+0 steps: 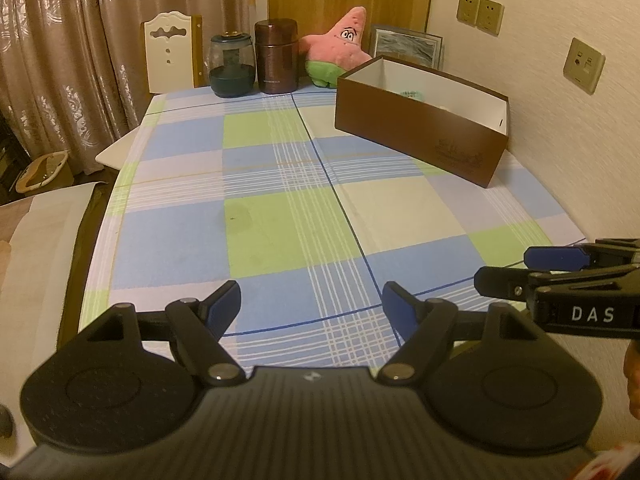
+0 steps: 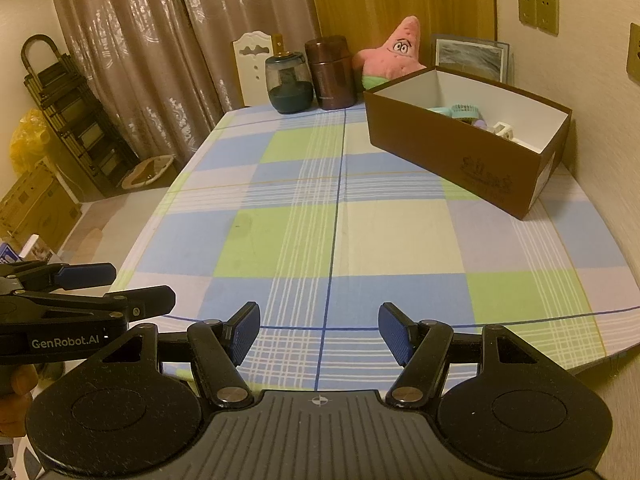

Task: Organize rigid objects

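Note:
A brown cardboard box (image 2: 460, 160) with a white inside stands at the back right of the checked tablecloth (image 2: 340, 240). Several small items lie in it, among them a teal one (image 2: 464, 111) and a white one (image 2: 505, 130). In the left wrist view the same box (image 1: 420, 136) shows only a teal edge inside. My left gripper (image 1: 312, 300) hangs open over the near table edge, nothing between its blue pads. My right gripper (image 2: 318, 328) is open too, also empty. Each gripper shows at the side of the other's view: the right gripper (image 1: 504, 270), the left gripper (image 2: 140, 284).
At the far table edge stand a dark glass jar (image 2: 289, 84), a brown canister (image 2: 330, 74) and a pink star plush (image 2: 396, 54). A framed picture (image 2: 470, 58) leans on the wall behind the box. A white chair back (image 2: 250, 68) stands past the table.

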`<state>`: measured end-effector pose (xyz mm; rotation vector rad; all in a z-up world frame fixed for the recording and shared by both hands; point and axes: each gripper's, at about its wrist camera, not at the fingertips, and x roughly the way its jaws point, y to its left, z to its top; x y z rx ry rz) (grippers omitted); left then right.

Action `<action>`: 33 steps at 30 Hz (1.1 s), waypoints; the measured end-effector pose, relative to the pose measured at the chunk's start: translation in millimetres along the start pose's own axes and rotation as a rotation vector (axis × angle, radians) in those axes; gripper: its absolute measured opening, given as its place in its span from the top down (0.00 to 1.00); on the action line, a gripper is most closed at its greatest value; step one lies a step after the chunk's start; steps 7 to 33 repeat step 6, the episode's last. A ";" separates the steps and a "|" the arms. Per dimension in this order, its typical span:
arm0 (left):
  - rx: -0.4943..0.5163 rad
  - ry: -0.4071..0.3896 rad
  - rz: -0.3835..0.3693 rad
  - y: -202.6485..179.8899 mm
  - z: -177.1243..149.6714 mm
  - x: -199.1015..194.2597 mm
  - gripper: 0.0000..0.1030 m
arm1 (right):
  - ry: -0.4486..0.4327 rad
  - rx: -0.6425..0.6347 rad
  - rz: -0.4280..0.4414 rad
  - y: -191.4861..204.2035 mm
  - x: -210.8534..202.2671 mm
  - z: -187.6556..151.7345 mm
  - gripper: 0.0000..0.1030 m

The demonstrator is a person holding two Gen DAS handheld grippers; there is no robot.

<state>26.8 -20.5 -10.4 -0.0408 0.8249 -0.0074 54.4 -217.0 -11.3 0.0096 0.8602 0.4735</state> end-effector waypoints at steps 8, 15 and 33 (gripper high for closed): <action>0.002 0.011 -0.007 2.4 2.1 5.4 0.26 | 0.003 0.003 -0.004 -2.1 2.7 2.2 0.36; 0.002 0.011 -0.007 2.4 2.1 5.4 0.26 | 0.003 0.003 -0.004 -2.1 2.7 2.2 0.36; 0.002 0.011 -0.007 2.4 2.1 5.4 0.26 | 0.003 0.003 -0.004 -2.1 2.7 2.2 0.36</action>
